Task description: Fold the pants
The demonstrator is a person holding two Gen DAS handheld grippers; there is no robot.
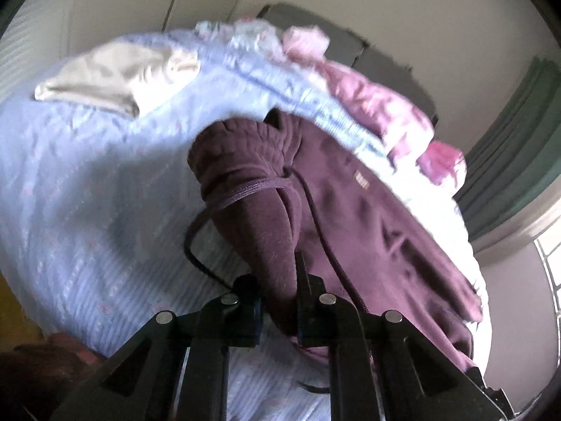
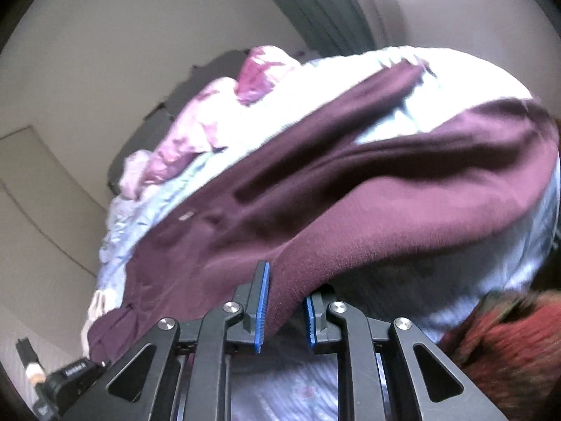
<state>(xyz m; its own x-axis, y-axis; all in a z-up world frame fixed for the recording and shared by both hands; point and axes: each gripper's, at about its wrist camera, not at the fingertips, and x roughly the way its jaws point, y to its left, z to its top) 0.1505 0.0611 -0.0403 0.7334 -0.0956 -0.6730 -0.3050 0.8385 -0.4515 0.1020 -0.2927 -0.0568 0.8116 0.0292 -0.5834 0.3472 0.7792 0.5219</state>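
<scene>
Jaws of both grippers pinch maroon pants [image 1: 368, 210]; only left view shows beige garment [image 1: 115, 80].

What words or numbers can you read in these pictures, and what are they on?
None can be read.
Small pale tag on the maroon pants: too blurred to read.
White lettering on the little black device at the lower left of the right wrist view: too small and blurred to read.
</scene>
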